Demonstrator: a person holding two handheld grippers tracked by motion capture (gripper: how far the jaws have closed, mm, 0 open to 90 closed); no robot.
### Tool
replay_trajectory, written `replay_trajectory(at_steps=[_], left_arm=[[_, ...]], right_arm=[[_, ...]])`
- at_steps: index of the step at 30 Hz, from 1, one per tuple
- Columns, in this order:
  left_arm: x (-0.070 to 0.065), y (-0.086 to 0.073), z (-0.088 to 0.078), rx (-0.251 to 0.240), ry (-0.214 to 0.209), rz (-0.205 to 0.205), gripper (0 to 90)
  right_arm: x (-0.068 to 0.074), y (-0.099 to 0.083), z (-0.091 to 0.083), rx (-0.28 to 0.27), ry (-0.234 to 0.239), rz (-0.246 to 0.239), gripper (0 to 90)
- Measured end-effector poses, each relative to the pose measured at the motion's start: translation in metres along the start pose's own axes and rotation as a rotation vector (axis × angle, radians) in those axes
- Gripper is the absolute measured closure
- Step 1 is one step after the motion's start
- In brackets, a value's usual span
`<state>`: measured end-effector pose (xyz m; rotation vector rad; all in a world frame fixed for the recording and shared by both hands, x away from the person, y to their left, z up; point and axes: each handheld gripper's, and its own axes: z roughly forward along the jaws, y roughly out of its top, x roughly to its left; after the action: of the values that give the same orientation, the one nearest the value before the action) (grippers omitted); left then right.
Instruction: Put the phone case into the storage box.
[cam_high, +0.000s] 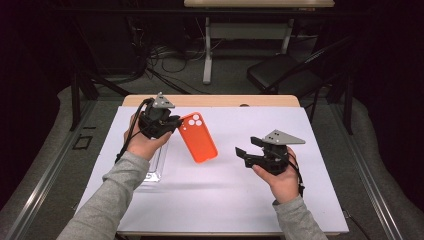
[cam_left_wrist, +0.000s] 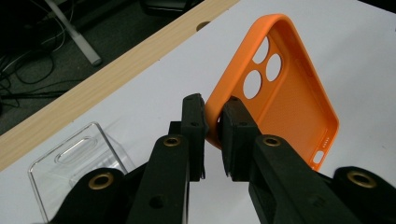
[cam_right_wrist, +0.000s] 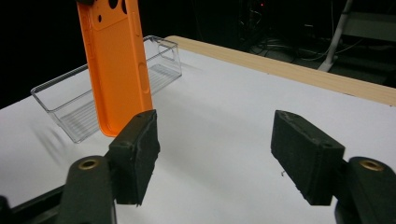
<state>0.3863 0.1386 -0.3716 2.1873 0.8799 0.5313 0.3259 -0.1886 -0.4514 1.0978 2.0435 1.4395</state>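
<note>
An orange phone case (cam_high: 198, 137) hangs tilted above the white table, camera holes uppermost. My left gripper (cam_high: 172, 122) is shut on its top corner. In the left gripper view the two pads (cam_left_wrist: 212, 112) pinch the rim of the orange case (cam_left_wrist: 289, 107), whose hollow inner side faces the camera. My right gripper (cam_high: 242, 155) stands open to the right of the case, a short gap away, nothing between its jaws. In the right gripper view the open jaws (cam_right_wrist: 215, 144) frame bare table, and the orange case (cam_right_wrist: 119, 70) hangs beyond the left jaw.
A clear plastic tray (cam_high: 155, 167) lies on the white table cover (cam_high: 240, 195) under my left forearm, also seen as a clear tray (cam_left_wrist: 70, 158) and a clear tray (cam_right_wrist: 70, 102). A wooden table edge (cam_high: 210, 100) runs along the back. A black chair (cam_high: 280, 72) stands behind.
</note>
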Motion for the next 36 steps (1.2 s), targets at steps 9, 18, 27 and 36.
replay_trajectory(at_steps=[9, 18, 27, 36], left_arm=[[0.012, 0.0, 0.001, 0.008, 0.01, 0.001, 80.9], [0.023, 0.003, 0.0, 0.002, 0.024, 0.021, 80.8], [0.035, 0.009, 0.0, 0.009, 0.053, 0.047, 80.7], [0.046, 0.019, -0.005, 0.021, 0.07, 0.052, 80.8]], right_arm=[[-0.002, -0.004, 0.002, 0.035, -0.05, -0.035, 25.8], [-0.003, -0.003, 0.0, 0.009, -0.052, -0.012, 24.1], [-0.005, -0.004, 0.001, 0.003, -0.049, 0.003, 20.0], [-0.006, -0.004, 0.0, -0.002, -0.05, 0.01, 19.1]])
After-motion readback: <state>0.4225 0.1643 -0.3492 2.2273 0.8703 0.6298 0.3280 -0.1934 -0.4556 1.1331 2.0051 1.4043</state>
